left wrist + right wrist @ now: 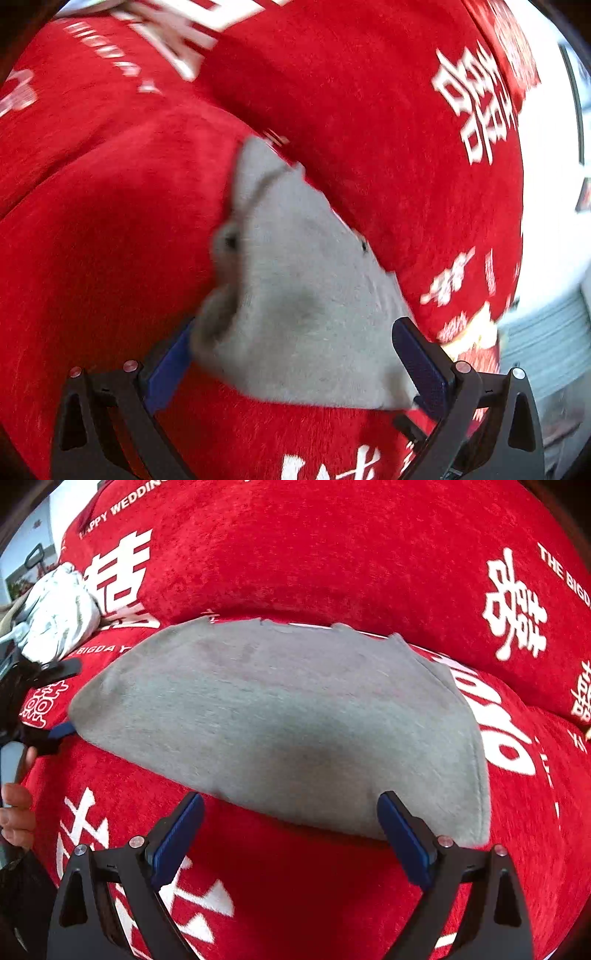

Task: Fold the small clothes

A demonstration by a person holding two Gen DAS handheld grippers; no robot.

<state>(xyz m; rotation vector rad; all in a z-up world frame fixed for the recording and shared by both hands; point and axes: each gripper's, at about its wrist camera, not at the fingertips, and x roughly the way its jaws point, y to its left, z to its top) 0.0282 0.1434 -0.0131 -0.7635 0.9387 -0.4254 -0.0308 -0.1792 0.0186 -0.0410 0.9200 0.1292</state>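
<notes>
So both tools are spread wide, nothing pinched: right tool [291, 834] just short of the grey garment [280, 716], left tool [295, 365] straddling its edge. Grabbing one layer would wreck the fold.

The red sofa cover [332, 554] carries white printing: "HAPPY WEDDING" at its far left, "THE BIGDA…" cut off at the far right edge, "BIGDA Y" on the left by the grey garment [288, 720], and large double-happiness characters scattered throughout.
</notes>
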